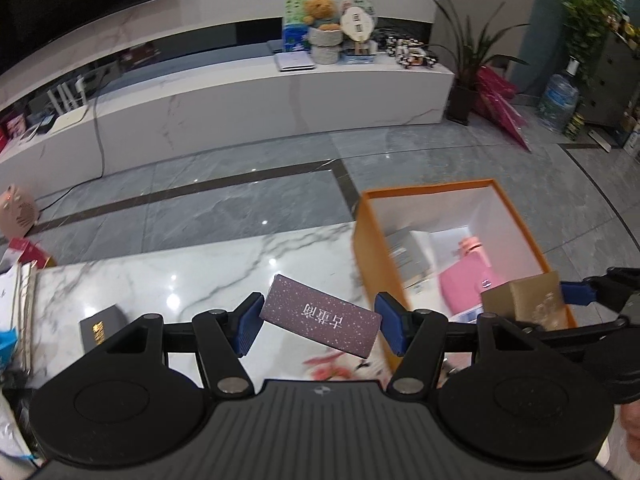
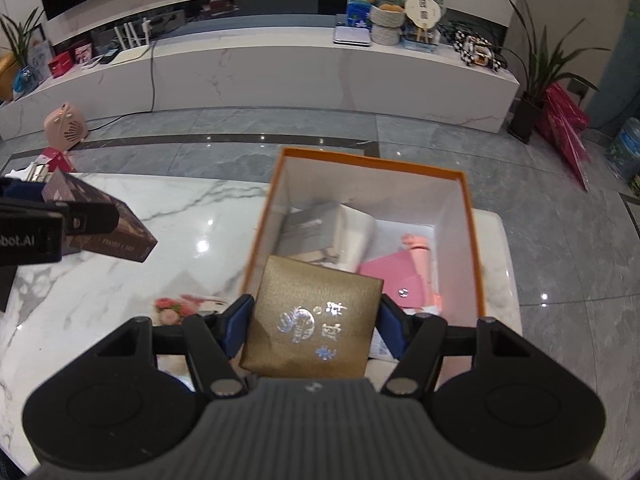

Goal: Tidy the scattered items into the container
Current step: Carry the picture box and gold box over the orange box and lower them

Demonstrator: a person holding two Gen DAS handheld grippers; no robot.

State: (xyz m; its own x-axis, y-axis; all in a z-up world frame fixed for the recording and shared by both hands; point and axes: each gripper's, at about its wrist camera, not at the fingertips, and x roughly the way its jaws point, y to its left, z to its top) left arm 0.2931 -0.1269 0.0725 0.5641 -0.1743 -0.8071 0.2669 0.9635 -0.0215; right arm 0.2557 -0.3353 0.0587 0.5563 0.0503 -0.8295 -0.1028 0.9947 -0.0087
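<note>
My left gripper [image 1: 320, 322] is shut on a purple speckled box [image 1: 320, 314] with white characters, held above the marble table [image 1: 192, 276] just left of the orange container [image 1: 370, 248]. The same purple box [image 2: 104, 226] shows at the left of the right wrist view. My right gripper [image 2: 313, 326] is shut on a gold box [image 2: 312, 316] with silver print, at the near edge of the open orange container [image 2: 372, 162]. Inside the container lie a grey box [image 2: 316, 226] and pink items [image 2: 400, 274]. The gold box [image 1: 528, 300] also shows in the left wrist view.
A small black box [image 1: 100, 328] and a floral card [image 2: 180, 306] lie on the table. Papers and bags [image 1: 16, 300] crowd its left end. A pink heater [image 2: 66, 126] stands on the grey floor, with a white TV bench [image 2: 320, 72] behind.
</note>
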